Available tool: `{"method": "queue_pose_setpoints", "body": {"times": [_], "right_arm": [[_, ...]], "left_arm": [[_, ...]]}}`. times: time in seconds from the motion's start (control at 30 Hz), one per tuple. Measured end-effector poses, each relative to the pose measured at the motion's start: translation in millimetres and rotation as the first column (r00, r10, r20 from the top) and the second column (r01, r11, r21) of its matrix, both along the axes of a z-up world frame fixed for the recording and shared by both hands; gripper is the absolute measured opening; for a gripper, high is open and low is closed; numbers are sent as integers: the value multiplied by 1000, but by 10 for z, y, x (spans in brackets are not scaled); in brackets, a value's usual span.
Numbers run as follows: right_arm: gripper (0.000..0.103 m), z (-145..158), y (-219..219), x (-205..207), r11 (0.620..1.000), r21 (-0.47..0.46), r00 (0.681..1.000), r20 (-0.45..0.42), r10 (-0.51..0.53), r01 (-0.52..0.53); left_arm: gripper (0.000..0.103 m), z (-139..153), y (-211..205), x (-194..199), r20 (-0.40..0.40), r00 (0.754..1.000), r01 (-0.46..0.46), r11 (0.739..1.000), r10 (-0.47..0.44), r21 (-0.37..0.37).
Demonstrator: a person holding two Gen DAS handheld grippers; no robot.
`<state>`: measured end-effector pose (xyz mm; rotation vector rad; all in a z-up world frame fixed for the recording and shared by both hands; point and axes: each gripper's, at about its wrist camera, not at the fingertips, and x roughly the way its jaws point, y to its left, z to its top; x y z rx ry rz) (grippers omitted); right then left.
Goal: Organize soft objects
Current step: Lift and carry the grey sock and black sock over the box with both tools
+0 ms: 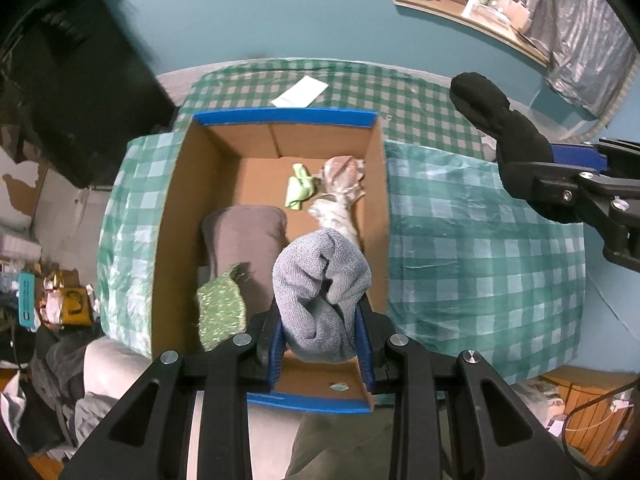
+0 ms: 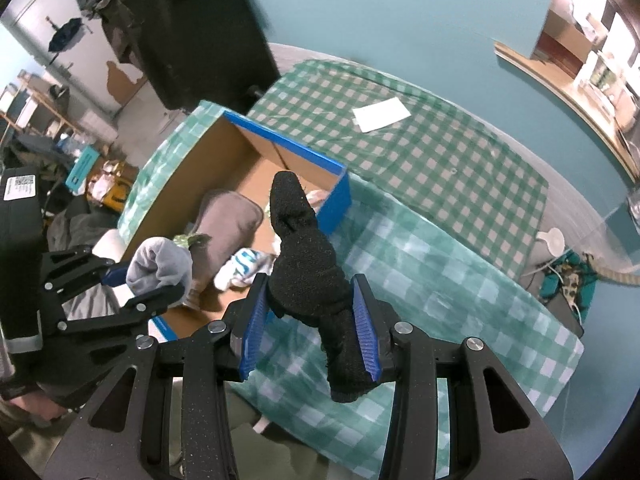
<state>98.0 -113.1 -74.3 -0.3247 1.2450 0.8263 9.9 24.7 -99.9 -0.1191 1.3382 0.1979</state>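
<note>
Clamped between blue pads, the left gripper [image 1: 322, 336] holds a grey rolled sock [image 1: 322, 292] above the cardboard box [image 1: 176, 216], while the right gripper [image 2: 310, 326] pinches a black sock [image 2: 306, 264] over the checked cloth [image 2: 440, 280] beside it.

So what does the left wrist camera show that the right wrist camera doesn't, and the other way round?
Only the left wrist view shows the small lime-green cloth and the sparkly green sponge-like pad inside the box. Only the right wrist view shows the blue-and-white patterned sock there, and the white cable clutter at the table's far edge. Both show the open cardboard box with blue edges, the grey knitted sock in the left fingers, the black sock in the right fingers, the brown-grey cushion, the green checked tablecloth and the white paper sheet.
</note>
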Motion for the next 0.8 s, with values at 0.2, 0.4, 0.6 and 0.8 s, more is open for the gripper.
{"method": "queue_pose_setpoints", "body": {"times": [0.2,0.4,0.6,0.8], "right_arm": [[41,-65,238,-39,999,-11,999,-11,35,-35],[41,-127,487,-78,998,-22,998,-23,65,-66],[41,-199,699,-97,996,-37,996,-33,81,-82],[41,-298,850,-93,995,-54,995,-47,84,-87]], "left_arm": [[30,-53,235,-60,-13,999,-47,999,47,-1],[30,-133,453,-110,-32,997,-77,997,77,7],[30,-224,637,-128,-49,994,-97,995,98,17],[30,-279,805,-121,-59,992,-114,993,115,19]]}}
